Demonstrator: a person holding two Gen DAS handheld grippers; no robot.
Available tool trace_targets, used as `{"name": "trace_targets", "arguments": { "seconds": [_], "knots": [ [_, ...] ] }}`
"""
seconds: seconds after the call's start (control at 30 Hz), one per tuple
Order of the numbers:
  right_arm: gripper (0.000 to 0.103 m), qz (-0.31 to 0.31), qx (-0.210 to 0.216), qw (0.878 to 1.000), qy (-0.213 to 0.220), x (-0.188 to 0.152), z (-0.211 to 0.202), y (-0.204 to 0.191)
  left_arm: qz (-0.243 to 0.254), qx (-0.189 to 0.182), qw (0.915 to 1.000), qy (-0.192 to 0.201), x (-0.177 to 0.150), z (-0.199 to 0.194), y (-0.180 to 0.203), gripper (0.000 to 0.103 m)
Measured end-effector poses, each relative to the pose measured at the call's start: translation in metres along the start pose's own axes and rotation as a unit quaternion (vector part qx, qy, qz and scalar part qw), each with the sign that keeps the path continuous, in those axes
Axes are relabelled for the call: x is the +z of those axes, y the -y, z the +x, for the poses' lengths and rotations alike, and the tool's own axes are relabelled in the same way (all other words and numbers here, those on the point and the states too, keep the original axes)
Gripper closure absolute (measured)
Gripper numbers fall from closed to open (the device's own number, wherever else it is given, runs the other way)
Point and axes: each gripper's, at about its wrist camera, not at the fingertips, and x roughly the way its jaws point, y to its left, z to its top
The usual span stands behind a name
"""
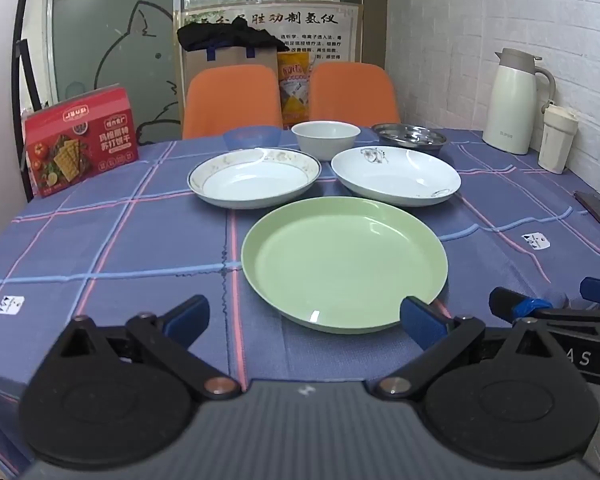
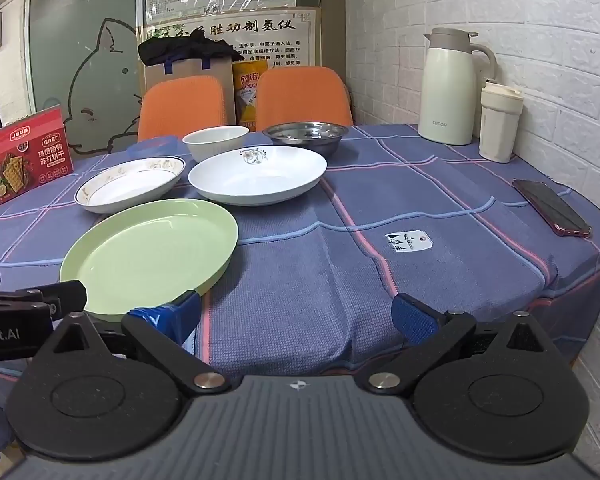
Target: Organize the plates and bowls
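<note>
Green plate (image 1: 344, 264) lies on the surface just ahead of my left hand-held gripper (image 1: 304, 320), jaws apart. Right view: my right hand-held gripper (image 2: 296, 316), also apart, beside its rim; a shallow pinch could slip.

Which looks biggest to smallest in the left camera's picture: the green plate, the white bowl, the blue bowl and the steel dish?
1. green plate, clearly largest, though it is also nearest the camera.
2. steel dish and white bowl: similar, too close to rank.
3. blue bowl, partly hidden behind a plate, so unsure.
</note>
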Motion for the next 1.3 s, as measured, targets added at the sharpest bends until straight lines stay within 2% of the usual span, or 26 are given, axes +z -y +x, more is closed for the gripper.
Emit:
{"name": "trace_targets", "arguments": {
  "seconds": [1.3],
  "knots": [
    [0.013,0.004,0.005,1.000,-0.021,-0.0056,0.0045,-0.0017,0.000,-0.003,0.9998,-0.020,-0.0035,0.0047,0.0006,0.003]
  ]
}}
